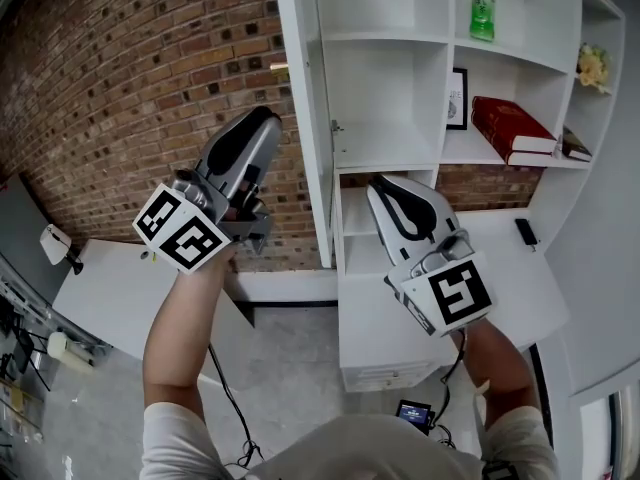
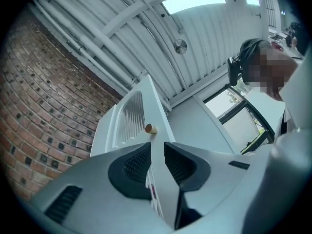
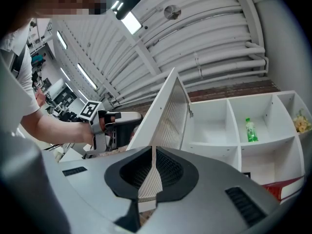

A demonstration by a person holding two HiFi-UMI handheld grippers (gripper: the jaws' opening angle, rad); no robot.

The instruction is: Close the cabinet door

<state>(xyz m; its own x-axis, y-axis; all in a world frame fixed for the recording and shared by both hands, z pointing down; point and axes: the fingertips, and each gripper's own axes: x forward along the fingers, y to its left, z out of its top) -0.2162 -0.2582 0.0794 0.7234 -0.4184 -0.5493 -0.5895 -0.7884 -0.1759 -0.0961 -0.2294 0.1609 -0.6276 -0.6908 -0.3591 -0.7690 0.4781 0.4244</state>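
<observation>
Cabinet door [image 1: 303, 118]: white, with a slatted panel, swung wide open from the left side of the white shelf cabinet [image 1: 447, 68] and seen edge-on in the head view, where it stands between the two grippers. Left gripper [image 2: 157, 145]: held on the door's outer side, in front of the brick wall [image 1: 130, 78], and tilted upward. Its fingers [image 2: 131, 165] are spread, and in the left gripper view the door's free edge lines up with the gap between them. Whether either pad touches the door cannot be told. The small brass knob [image 2: 151, 128] sits on the outer face just above and beyond the left fingertips. Right gripper [image 3: 152, 149]: held on the door's inner side, before the open compartments, also tilted upward. Its fingers [image 3: 170, 169] are pressed together at the tips and pinch nothing visible. Only a thin wedge of slatted panel shows behind them, and the door's edge rises from just beyond the tips. Beyond the right fingers and off to their right lie the empty upper compartments. A green bottle [image 1: 483, 6] stands upright on a shelf further right, and a red book [image 1: 512, 128] lies flat on a shelf below the bottle. In the right gripper view the left gripper appears to the left of the right fingers, on the far side of the door.
</observation>
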